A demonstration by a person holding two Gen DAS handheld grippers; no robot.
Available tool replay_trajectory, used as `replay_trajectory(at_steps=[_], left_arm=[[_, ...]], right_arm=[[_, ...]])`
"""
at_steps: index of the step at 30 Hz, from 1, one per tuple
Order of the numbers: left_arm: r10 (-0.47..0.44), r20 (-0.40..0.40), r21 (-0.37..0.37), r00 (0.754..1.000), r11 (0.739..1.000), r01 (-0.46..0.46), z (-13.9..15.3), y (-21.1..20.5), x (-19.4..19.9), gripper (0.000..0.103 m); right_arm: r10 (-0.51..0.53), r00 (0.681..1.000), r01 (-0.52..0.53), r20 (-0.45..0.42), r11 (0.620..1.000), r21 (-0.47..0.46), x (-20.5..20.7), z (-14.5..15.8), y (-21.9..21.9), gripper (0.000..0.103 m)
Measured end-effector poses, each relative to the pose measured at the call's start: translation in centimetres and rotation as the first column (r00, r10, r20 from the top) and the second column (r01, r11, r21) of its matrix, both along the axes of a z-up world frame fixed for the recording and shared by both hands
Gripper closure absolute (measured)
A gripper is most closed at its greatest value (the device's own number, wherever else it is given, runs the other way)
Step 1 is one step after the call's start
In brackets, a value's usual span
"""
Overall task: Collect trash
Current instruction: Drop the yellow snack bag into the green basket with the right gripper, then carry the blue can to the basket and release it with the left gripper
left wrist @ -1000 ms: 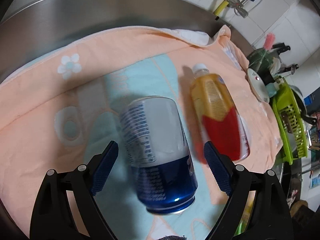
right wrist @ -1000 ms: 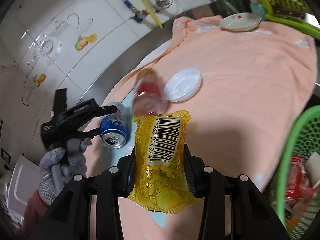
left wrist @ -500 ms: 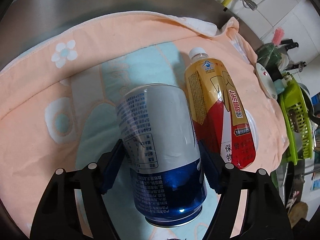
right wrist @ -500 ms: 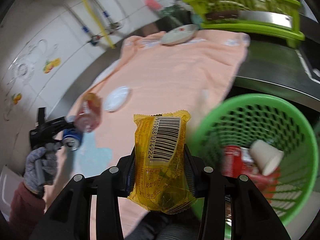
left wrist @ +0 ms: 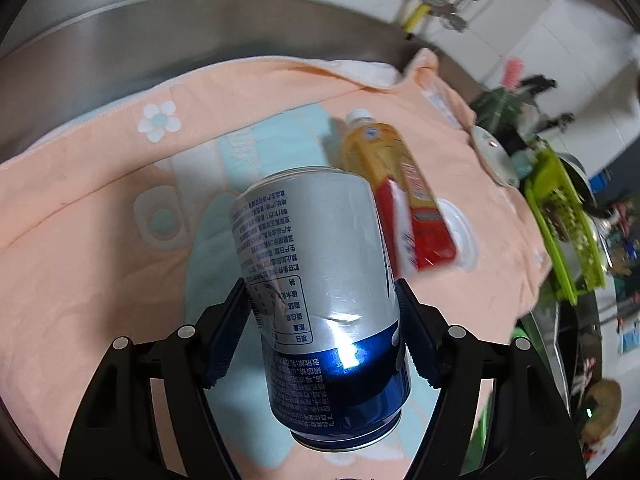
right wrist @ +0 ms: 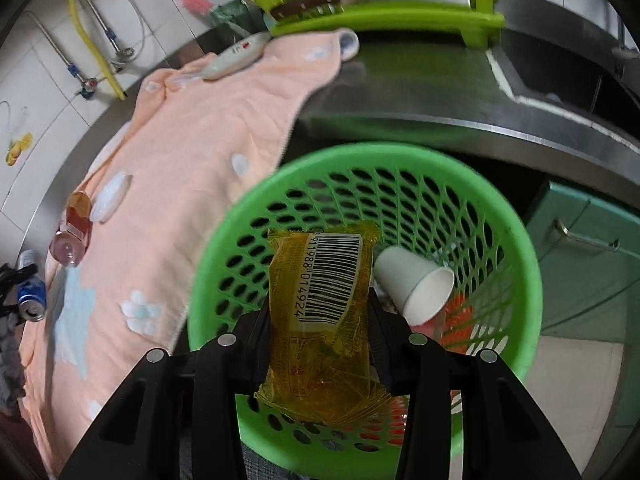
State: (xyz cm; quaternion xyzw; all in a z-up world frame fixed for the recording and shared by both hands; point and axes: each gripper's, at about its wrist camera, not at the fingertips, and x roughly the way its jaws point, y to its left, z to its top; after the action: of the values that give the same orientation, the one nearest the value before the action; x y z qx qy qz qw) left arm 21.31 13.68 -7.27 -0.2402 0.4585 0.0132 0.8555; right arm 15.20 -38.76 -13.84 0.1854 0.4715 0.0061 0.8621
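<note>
Left wrist view: the left claw (left wrist: 320,328) tilts steeply down over the peach towel (left wrist: 80,208) on the counter (left wrist: 160,36), its blue pads clamped on the silver-and-blue can (left wrist: 320,280), which is lifted clear of the cloth. A bottle (left wrist: 396,196) lies just beyond. Right wrist view: the right claw (right wrist: 320,344) also points steeply down, above the green basket (right wrist: 520,248); its jaws have just been opening, and the yellow wrapper (right wrist: 320,320) sits between them.

Left gripper (left wrist: 320,336) jaws clamped, pitched down; right gripper (right wrist: 320,336) jaws just easing apart, pitched down.
</note>
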Motion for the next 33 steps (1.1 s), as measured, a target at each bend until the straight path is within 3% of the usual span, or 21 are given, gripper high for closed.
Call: replay_trajectory(at_steps=[3, 8, 16, 22, 27, 33], left_arm=[[-0.05, 0.027, 0.024, 0.998, 0.999, 0.049, 1.5, -1.3, -1.3, 0.033], [-0.164, 0.069, 0.034, 0.984, 0.986, 0.162, 3.7, -5.6, -2.6, 0.033], [-0.41, 0.097, 0.041, 0.907, 0.912, 0.408, 5.0, -16.8, -3.1, 0.033], [-0.573, 0.068, 0.037, 0.817, 0.819, 0.572, 3.1, -26.3, -2.6, 0.033], [-0.707, 0.02, 0.067, 0.707, 0.706, 0.705, 0.6, -34.8, -2.5, 0.033], [-0.793, -0.073, 0.084, 0.605, 0.599, 0.796, -3.7, -41.9, -2.7, 0.033]], right_arm=[[-0.005, 1.0, 0.005, -0.007, 0.999, -0.041, -0.1, -0.7, 0.1, 0.042], [-0.017, 1.0, 0.018, 0.011, 1.0, -0.024, -1.0, -0.6, -0.6, 0.041], [-0.052, 0.994, 0.052, 0.096, 0.999, -0.003, -4.7, 2.2, -3.5, 0.032], [-0.094, 0.982, 0.093, 0.161, 0.996, 0.011, -8.2, 4.0, -6.4, 0.027], [-0.135, 0.973, 0.132, 0.189, 0.991, 0.029, -11.0, 4.3, -8.6, 0.026], [-0.181, 0.965, 0.174, 0.19, 0.983, 0.052, -13.1, 3.5, -10.9, 0.025]])
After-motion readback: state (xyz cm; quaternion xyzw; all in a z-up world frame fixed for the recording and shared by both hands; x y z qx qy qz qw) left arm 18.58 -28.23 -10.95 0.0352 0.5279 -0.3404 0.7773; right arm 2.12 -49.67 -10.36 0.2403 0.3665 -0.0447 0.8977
